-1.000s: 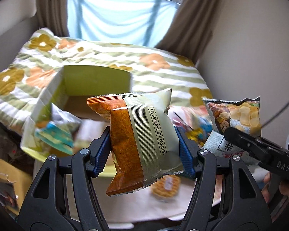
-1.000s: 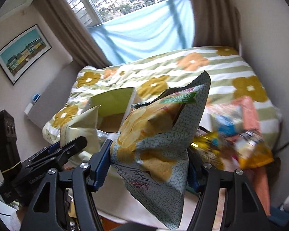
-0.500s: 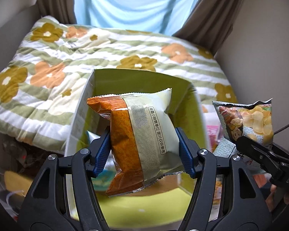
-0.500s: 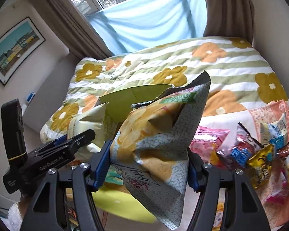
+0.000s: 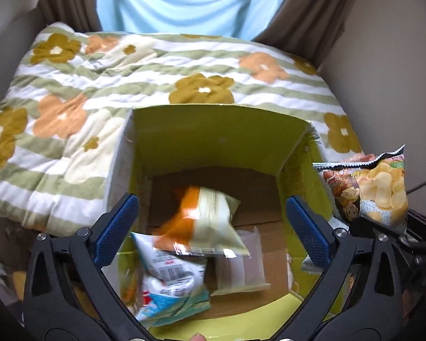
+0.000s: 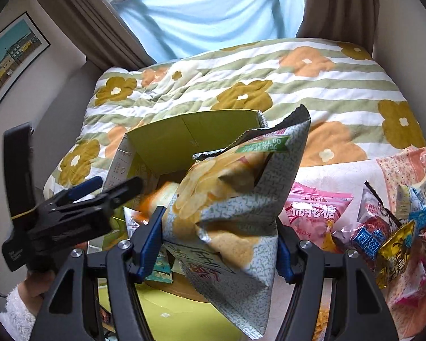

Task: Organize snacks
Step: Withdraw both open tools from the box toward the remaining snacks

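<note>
Left hand-held gripper (image 5: 213, 227) gapes over the box (image 5: 221, 125); right hand-held gripper (image 6: 220, 241) clamps a chip bag (image 6: 235, 199); many snacks (image 6: 383, 227) remain outside.

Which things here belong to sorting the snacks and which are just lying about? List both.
Part of the job:
- green box
- orange-and-cream packet dropping into it
- open left gripper
- right gripper shut on the chip bag
- pink marshmallow bag and loose snack pile, unsorted

Just lying about:
- floral quilt
- framed picture
- curtains
</note>
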`<state>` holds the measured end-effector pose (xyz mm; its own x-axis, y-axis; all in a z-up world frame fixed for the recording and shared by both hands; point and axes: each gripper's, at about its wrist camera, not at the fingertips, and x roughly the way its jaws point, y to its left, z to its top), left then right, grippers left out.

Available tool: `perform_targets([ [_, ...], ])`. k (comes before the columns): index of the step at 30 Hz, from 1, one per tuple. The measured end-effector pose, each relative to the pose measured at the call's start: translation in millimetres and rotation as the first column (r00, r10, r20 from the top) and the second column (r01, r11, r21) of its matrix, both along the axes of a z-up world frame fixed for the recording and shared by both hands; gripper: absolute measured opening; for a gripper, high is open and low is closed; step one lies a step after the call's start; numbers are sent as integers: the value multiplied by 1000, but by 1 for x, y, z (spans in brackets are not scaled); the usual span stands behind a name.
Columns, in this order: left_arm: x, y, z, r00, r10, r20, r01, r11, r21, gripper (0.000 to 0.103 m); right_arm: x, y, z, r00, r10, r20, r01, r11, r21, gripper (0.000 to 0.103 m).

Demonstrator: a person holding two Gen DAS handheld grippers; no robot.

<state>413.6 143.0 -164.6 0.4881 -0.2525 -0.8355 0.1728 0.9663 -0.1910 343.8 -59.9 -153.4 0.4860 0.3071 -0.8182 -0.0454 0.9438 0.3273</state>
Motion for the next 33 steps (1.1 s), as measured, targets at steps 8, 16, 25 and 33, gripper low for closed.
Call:
perform_targets([
  [8,-25,31,-4,994,107,-30,-107,994,-5,103,12,10,-3,997,81,-2,-81,994,-78,62],
  [16,-42,34,-3,991,131,-36,-129,991,41,103,42,31,-14,988,155,-13,-156,979,-131,62],
  [25,-58,40,6,990,139,-13,-138,989,53,103,56,33,-18,992,124,9,-121,983,-138,102],
  [33,-78,45,8,992,128,-8,-127,991,42,103,28,30,-16,994,102,-45,-109,974,-197,102],
])
